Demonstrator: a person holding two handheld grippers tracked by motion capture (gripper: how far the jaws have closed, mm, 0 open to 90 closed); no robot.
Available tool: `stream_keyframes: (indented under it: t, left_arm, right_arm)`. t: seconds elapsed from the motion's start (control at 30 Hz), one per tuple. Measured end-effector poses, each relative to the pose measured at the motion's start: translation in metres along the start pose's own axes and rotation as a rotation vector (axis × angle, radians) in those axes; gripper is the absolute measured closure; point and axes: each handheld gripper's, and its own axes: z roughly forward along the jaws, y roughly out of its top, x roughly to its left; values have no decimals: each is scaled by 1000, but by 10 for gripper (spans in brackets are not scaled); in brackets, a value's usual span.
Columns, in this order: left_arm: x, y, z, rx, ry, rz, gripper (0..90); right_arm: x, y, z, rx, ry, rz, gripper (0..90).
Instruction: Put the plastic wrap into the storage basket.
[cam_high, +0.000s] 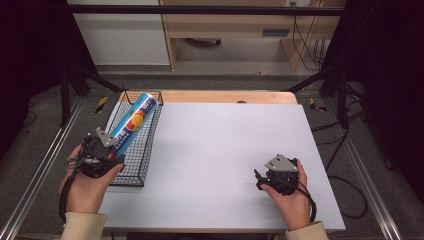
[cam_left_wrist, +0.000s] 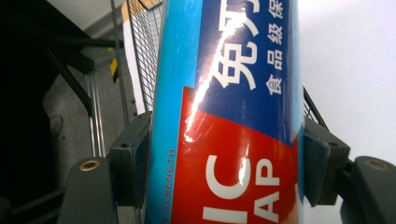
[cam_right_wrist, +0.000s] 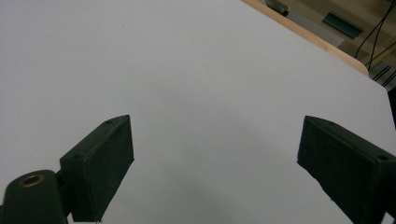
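The left claw (cam_high: 112, 150) is clenched on a long blue box of plastic wrap (cam_high: 133, 122), its two pads pressing the box's opposite long sides, as the left claw's own view shows: the box (cam_left_wrist: 229, 112) fills the gap between the jaws, with the red and dark-blue label facing the camera. From the high view the box lies slanted over a black wire basket (cam_high: 150, 145) at the left edge of the white table (cam_high: 225, 150), its near end in the claw and its far end resting near the basket's far rim. Whether the box touches the basket's floor cannot be told from here. Gripping it low on its length leaves most of the box free to swing, which seems to suit lifting it out of, or laying it down into, the narrow basket along the basket's own long axis. The slant likely follows from the hand approaching from the near side of the basket. The right claw (cam_high: 265, 181) rests well apart on the bare table surface, held in the person's right hand; its jaws stand spread with nothing between them, as its own view shows over the plain white top (cam_right_wrist: 196, 70). It appears to be parked out of the way, since the work looks like a one-handed job.
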Motion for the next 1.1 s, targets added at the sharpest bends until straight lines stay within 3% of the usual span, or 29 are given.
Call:
stream_keyframes:
  t: [0.1, 0.2, 0.4, 0.73, 1.1]
  left_arm:
    - [-1, 6, 6, 52, 7, 8, 310]
    - [1, 11, 11, 87, 5, -11, 312]
    - [3, 15, 19, 135, 2, -30, 312]
    - [7, 16, 43, 266, 17, -50, 313]
    - [2, 19, 52, 328, 26, -31, 314]
  right_arm:
    - [0, 0, 1, 7, 5, -3, 110]
    - [0, 0, 0, 2, 8, 0, 109]
    - [0, 0, 1, -2, 23, 7, 110]
    - [-1, 1, 2, -10, 61, 18, 111]
    - [1, 1, 2, -6, 73, 13, 112]
